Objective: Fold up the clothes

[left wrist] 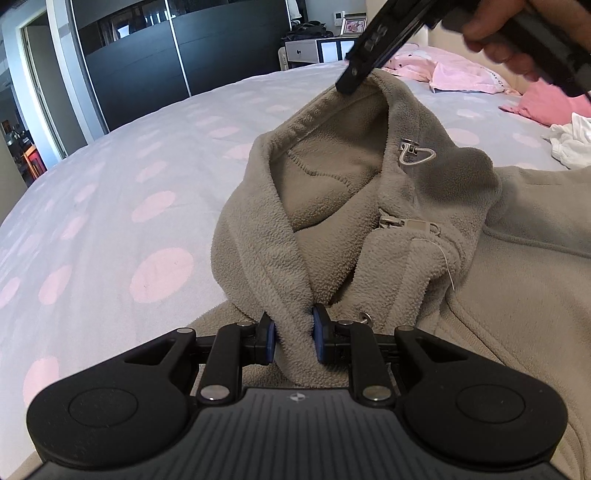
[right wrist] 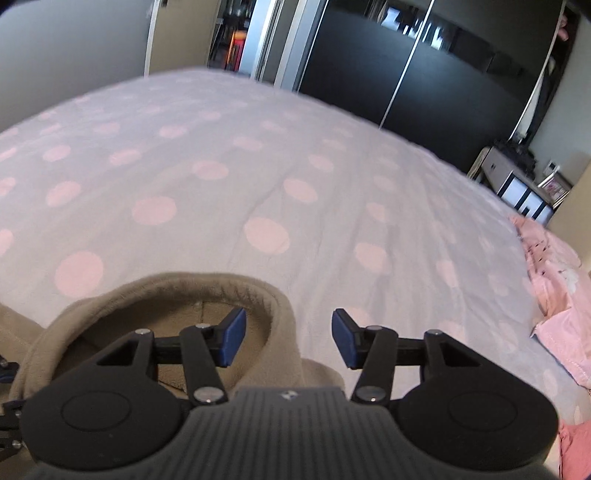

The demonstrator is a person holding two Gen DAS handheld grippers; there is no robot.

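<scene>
The grey fleece hoodie lies on the bed, soft and floppy. The left tool pinches its hood edge; the right tool gapes empty. Best held at seams.

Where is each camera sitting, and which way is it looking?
Left wrist view: it sits on the left gripper, looking along its fingers across the bed; the pads pinch the fleece hoodie, and the right gripper with a hand shows at the top.
Right wrist view: it sits on the right gripper, looking down over the hoodie's hood and the dotted bed; its jaws stand open.
Both see: the hoodie, the bed, the dark wardrobe.
</scene>
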